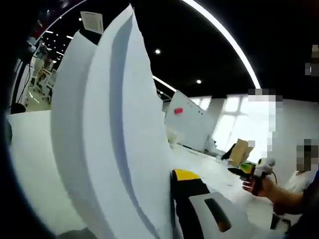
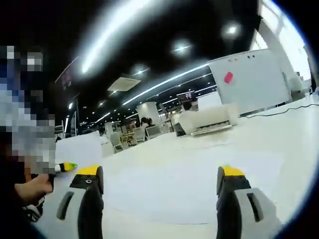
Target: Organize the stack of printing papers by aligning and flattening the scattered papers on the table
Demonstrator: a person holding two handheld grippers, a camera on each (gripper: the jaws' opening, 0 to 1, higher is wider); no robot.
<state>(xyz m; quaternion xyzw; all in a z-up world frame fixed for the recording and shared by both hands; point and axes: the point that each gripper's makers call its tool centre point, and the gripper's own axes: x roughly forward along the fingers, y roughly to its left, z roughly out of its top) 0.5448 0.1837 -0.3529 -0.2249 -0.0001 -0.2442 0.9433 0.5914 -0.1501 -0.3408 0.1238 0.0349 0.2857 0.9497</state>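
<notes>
A thick stack of white printing papers [image 1: 114, 139] stands upright and bowed in the left gripper view. My left gripper [image 1: 168, 185] is shut on its lower edge; the yellow-tipped right finger [image 1: 185, 175] presses against the sheets and the other finger is hidden behind them. In the right gripper view my right gripper [image 2: 160, 175] is open wide above the white table [image 2: 279, 134], over a faint flat sheet of paper [image 2: 194, 191]. At that view's left edge a hand [image 2: 31, 191] holds the left gripper [image 2: 66, 167] with the raised papers [image 2: 79, 148]. The right gripper [image 1: 253, 172] shows far right in the left gripper view.
A whiteboard with a red mark [image 2: 251, 79] stands beyond the table, also seen as the whiteboard [image 1: 187, 119]. Chairs and desks [image 2: 134, 134] sit far back. A brown cardboard piece [image 1: 240, 152] rests at the table's far side. A person's arm [image 1: 286, 196] reaches in.
</notes>
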